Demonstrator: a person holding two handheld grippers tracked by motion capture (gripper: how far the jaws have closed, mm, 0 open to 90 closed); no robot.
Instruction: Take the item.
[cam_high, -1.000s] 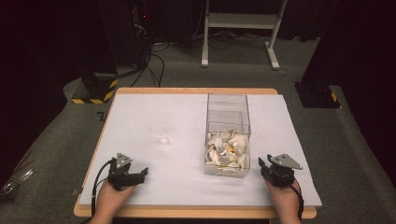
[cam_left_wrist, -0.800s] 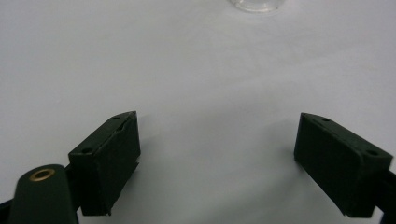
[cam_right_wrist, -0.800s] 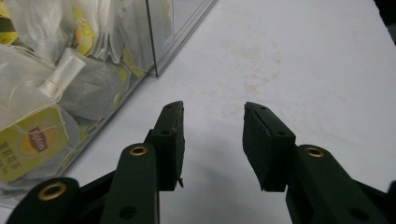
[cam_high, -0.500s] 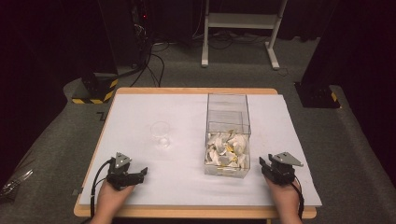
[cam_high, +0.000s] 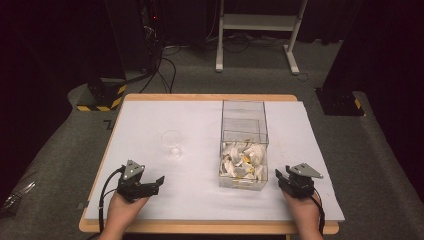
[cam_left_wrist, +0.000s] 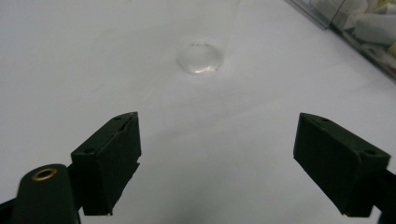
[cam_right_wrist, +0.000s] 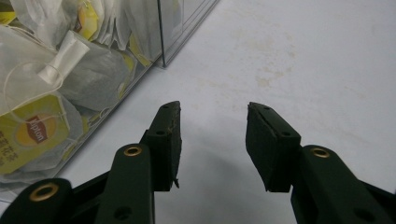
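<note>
A clear plastic cup (cam_high: 171, 143) stands upright on the white table (cam_high: 200, 205), left of centre. Its round base (cam_left_wrist: 200, 58) lies ahead of my left gripper (cam_high: 154, 184), whose jaws stand wide open (cam_left_wrist: 217, 156) above bare table. A clear box (cam_high: 244, 120) right of centre holds several tea bags (cam_high: 242, 162) in its near half. My right gripper (cam_high: 280, 177) sits just right of the box's near corner. Its jaws (cam_right_wrist: 212, 140) are partly open, have just been opening, and have nothing between them. Yellow-tagged tea bags (cam_right_wrist: 42, 93) press against the box wall (cam_right_wrist: 161, 28) to its left.
The far half of the box holds no bags. The table's wooden edge (cam_high: 200, 227) runs along the near side. Beyond the table stand a white metal stand (cam_high: 257, 22) and a black-and-yellow striped block (cam_high: 102, 95) on the grey floor.
My left gripper has lifted a little off the table and shifted slightly right. The right hand has kept its place.
</note>
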